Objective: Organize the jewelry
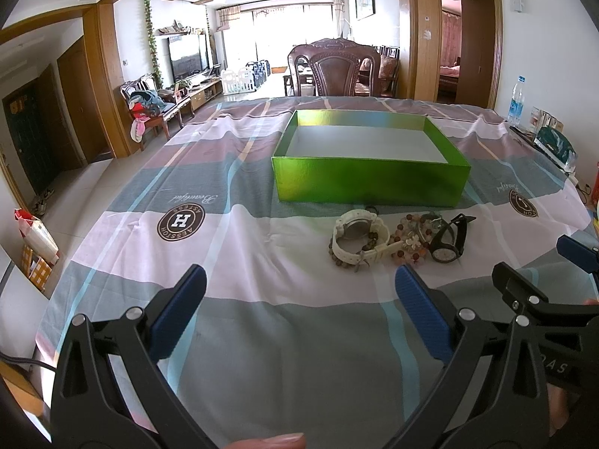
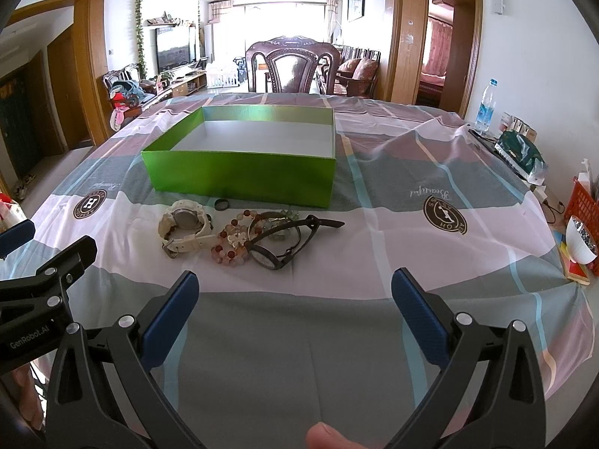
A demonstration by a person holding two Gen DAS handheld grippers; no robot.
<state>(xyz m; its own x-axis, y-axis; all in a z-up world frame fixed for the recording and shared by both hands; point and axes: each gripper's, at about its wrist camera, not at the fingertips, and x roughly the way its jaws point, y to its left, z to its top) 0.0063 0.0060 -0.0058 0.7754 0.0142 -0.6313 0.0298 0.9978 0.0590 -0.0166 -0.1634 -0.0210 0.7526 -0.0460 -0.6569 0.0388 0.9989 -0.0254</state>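
An open green box with a white inside stands empty on the cloth-covered table. In front of it lies a heap of jewelry: a white watch, a bead bracelet, a black watch and a small black ring. My left gripper is open and empty, near and left of the heap. My right gripper is open and empty, near and right of the heap. Each shows at the edge of the other's view.
The striped tablecloth covers the whole table. A water bottle, a green packet, a red basket and a white bowl stand along the right edge. A wooden chair stands behind the table.
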